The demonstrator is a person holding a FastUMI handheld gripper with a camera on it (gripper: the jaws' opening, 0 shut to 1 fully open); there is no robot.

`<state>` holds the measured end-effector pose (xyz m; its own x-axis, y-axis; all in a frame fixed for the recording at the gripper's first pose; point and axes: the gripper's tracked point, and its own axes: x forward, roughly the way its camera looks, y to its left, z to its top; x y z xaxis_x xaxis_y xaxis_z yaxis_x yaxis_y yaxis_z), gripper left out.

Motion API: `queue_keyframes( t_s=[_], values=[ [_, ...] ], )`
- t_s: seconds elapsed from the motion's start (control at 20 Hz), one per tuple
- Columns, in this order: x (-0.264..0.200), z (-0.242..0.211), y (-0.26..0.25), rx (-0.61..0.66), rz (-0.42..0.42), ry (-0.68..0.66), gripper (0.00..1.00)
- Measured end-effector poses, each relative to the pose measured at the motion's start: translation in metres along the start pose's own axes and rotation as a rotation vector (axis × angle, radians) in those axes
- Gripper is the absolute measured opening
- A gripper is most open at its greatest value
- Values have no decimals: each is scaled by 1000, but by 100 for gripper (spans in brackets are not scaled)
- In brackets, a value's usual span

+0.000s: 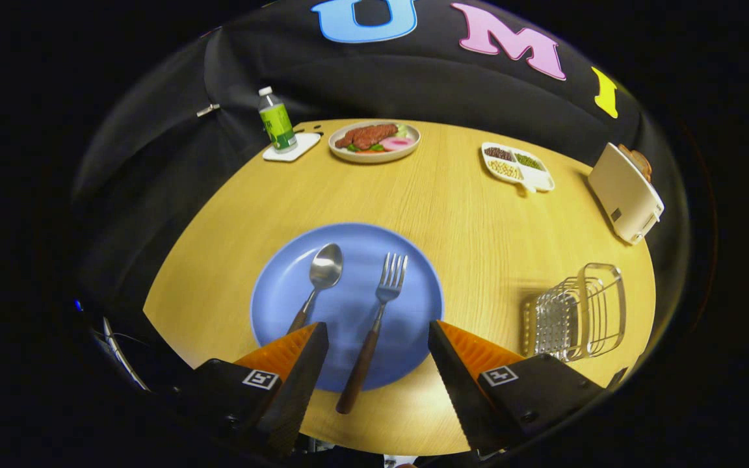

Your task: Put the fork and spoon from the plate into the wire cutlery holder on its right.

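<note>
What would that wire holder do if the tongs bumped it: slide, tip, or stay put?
The wire cutlery holder looks light, being open wire, so it would probably slide on the smooth table. It stands fairly tall, so a high nudge might tip it. The open tongs hover over the plate.

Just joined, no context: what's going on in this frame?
A person-held gripper hangs open over a blue plate on a wooden table. The fork lies between the fingers, its wooden handle toward the camera; the spoon lies beside it, next to one finger. Nothing is gripped. The wire cutlery holder stands to the plate's right, with no cutlery seen in it. Neither utensil is moved yet.
</note>
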<state>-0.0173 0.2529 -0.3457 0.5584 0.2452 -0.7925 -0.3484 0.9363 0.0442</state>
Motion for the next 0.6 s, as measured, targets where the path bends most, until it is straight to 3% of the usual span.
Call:
queue_keyframes(
  t_s=[0.15,0.2,0.45,0.5,0.6],
  values=[
    [11,-14,2,-17,-13,49,89],
    [14,-16,4,-19,-13,65,79],
    [28,-29,8,-14,-20,146,56],
    [28,-28,8,-19,-23,145,42],
    [29,-28,6,-22,-36,159,33]
  ],
)
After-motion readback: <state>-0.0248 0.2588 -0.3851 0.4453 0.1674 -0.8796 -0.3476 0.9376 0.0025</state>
